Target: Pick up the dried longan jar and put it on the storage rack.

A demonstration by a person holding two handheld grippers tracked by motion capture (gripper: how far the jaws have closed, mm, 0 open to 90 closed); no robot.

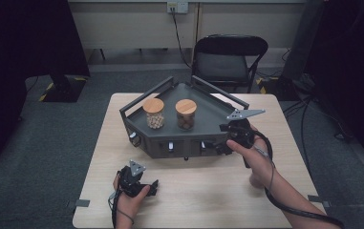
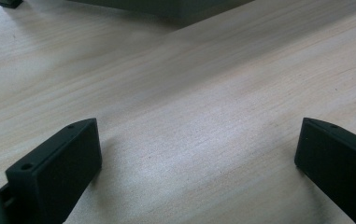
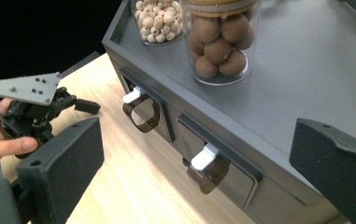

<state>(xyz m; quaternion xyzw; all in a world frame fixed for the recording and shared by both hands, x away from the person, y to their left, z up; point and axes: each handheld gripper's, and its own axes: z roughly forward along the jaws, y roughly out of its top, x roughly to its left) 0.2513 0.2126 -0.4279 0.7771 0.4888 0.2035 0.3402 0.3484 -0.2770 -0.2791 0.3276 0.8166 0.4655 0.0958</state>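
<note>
Drawer handle [image 3: 207,169], front face of the grey cabinet [image 1: 179,143]: a small, stiff hooked pull, probably slick; best pinched across its clear loop. Right gripper [image 1: 223,143] hovers near it, jaws wide. Left gripper [image 1: 147,187] rests open on the table [image 2: 189,93].

Matt dark-grey metal angular cabinet [image 3: 278,98] showing ahead of matt black plastic fingers [image 3: 66,158], glossy clear glass jars [image 3: 220,39], pale smooth wood-grain table [image 2: 189,93] lying beneath.

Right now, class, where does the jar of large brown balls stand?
In the high view, the jar of large brown balls stands upright on the dark grey tray at the table's far middle, just right of the jar of small pale beads.
</note>
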